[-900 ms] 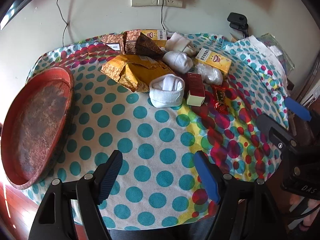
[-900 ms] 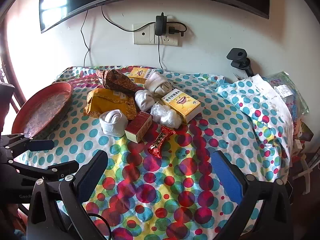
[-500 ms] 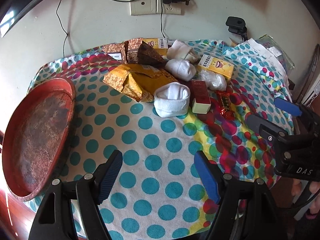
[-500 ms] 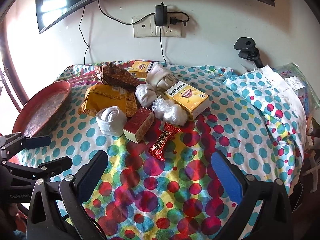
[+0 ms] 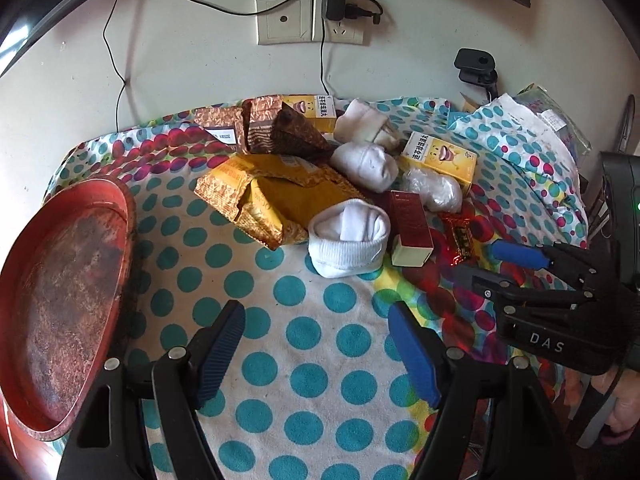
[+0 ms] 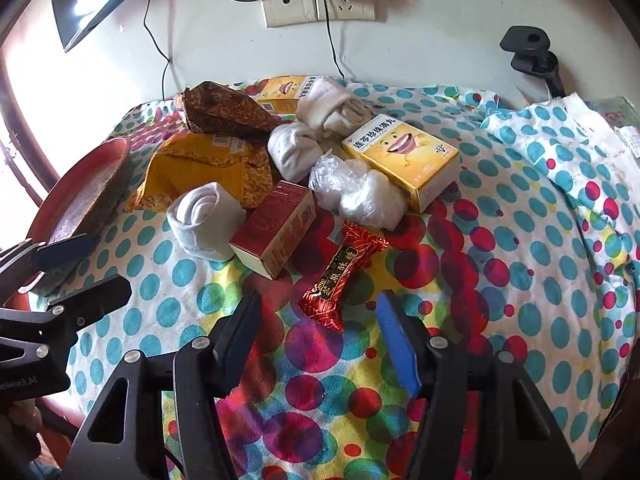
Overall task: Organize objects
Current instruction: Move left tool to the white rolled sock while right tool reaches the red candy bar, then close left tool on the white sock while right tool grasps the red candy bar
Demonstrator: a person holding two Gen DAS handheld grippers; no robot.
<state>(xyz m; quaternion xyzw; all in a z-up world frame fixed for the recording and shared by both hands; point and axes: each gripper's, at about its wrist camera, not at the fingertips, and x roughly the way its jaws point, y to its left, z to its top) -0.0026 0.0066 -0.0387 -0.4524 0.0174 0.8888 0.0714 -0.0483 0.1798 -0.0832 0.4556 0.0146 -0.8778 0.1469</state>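
Pretty cluttered spread on the polka-dot cloth-covered table. Most of the stuff is bunched in the upper middle of both views: a crumpled gold foil bag, a brown patterned foil pouch behind it, a yellow carton with a cartoon mouth on it, a second yellow box like it back by the wall, three rolled white socks, the nearest one sitting right beside a dark red rectangular box, plus a scrunched clear plastic bag touching the yellow carton. A round red tray with a worn, rusty-looking inside sits at the left edge of the left wrist view, nothing in it.

The red foil-wrapped candy with gold lettering lies just in front of the red box and the plastic bag, shiny and crinkled, twisted at both ends. Its near end sits right between the tips of the right gripper in that camera's lower middle. Jaws there are about half apart and have just been narrowing, pads not pressing on the wrapper.

Left gripper is spread fully wide over bare dotted cloth, nothing between the fingers, with the nearest sock a bit above it in frame.
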